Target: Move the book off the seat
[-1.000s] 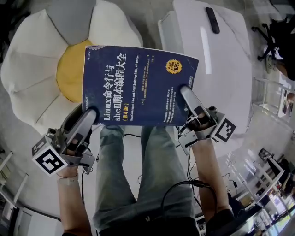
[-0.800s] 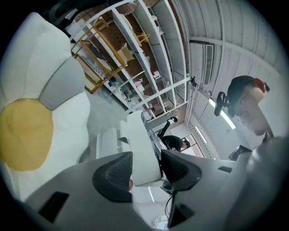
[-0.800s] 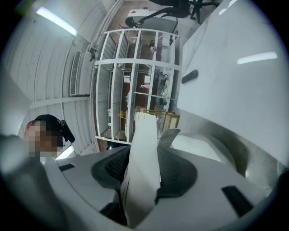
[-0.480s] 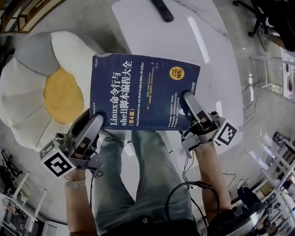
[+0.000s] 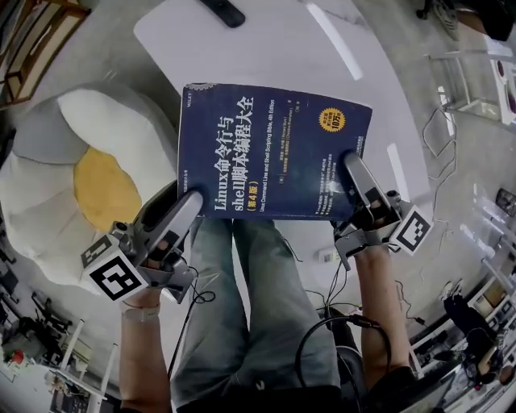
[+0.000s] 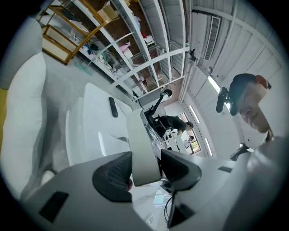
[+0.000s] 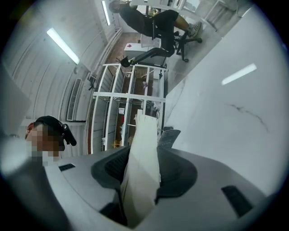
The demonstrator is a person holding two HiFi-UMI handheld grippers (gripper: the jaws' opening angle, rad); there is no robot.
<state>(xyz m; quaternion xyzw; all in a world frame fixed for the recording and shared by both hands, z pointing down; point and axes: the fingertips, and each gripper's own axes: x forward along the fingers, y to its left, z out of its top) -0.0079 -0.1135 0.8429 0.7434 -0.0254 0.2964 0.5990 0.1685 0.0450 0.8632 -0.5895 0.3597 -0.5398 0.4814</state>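
A thick dark-blue book (image 5: pixel 270 153) with white and yellow print hangs in the air between both grippers, its cover facing up. My left gripper (image 5: pixel 189 203) is shut on its near left corner, and my right gripper (image 5: pixel 355 171) is shut on its near right edge. In the left gripper view the book's white page block (image 6: pixel 142 144) sits clamped between the dark pads. The right gripper view shows the page edge (image 7: pixel 142 167) squeezed the same way. The book floats over the near edge of a white table (image 5: pixel 274 44), to the right of the flower-shaped seat (image 5: pixel 89 185).
The seat is a white petal cushion with a yellow middle (image 5: pixel 103 189). A black remote (image 5: pixel 223 11) lies at the far side of the white table. The person's legs in jeans (image 5: pixel 258 306) are below the book. Shelving (image 6: pixel 108 40) and an office chair (image 7: pixel 158 34) stand further off.
The book, held in both grippers, has travelled rightward from above the flower seat to above the white table's edge. The seat has slid to the left of the head view.
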